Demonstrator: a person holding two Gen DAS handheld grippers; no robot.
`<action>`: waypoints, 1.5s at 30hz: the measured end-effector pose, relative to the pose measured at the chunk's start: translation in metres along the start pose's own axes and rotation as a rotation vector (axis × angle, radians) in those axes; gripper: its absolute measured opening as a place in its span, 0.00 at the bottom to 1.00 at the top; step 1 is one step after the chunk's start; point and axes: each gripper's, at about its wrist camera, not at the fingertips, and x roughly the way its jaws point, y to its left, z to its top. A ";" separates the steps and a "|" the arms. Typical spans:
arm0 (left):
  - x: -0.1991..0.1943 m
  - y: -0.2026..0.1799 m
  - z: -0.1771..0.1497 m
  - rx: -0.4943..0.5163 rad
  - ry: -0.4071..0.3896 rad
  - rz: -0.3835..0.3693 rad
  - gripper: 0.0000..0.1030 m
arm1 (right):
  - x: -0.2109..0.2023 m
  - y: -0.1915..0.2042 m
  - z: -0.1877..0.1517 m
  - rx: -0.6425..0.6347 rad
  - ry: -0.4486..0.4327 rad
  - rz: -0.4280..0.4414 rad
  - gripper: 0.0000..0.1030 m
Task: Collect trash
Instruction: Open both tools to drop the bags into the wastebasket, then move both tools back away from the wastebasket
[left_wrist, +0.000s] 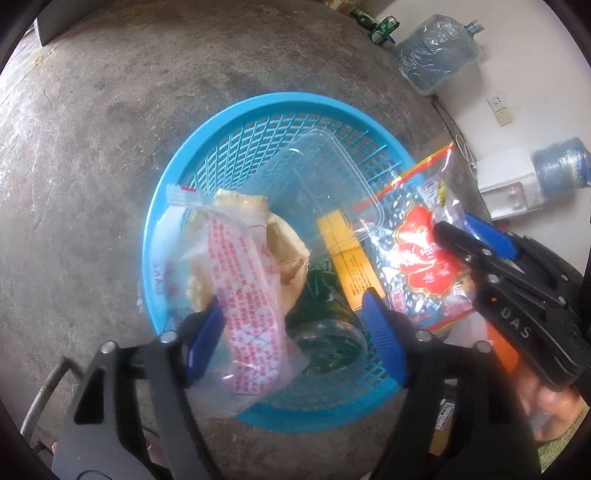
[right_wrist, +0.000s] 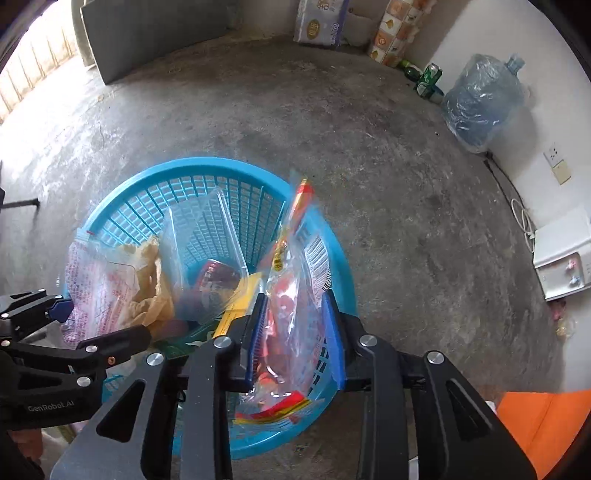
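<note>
Right wrist view: wrapper (right_wrist: 291, 321) hides basket (right_wrist: 207, 166) rim.

A bare concrete floor (right_wrist: 369, 155) is seen. Against the white wall (right_wrist: 554, 122), a large water jug (right_wrist: 480, 99) wrapped in clear plastic is stood, with a green can (right_wrist: 428, 79) just beside it. A wall socket (right_wrist: 553, 157) is mounted further along, above a white appliance (right_wrist: 565, 254). A second water jug (left_wrist: 561, 166) is laid on that appliance.

Bare storeroom, rough concrete floor (right_wrist: 332, 122), water jugs (right_wrist: 480, 99), tissue pack (right_wrist: 321, 22)
</note>
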 end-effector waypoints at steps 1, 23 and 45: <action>-0.004 -0.001 0.000 0.000 -0.012 -0.004 0.74 | -0.006 -0.005 -0.002 0.031 -0.006 0.025 0.43; -0.133 -0.083 -0.056 0.212 -0.282 0.105 0.81 | -0.173 -0.066 -0.106 0.380 -0.275 0.416 0.59; -0.394 -0.090 -0.276 0.277 -0.620 0.252 0.92 | -0.354 0.079 -0.224 0.085 -0.586 0.092 0.94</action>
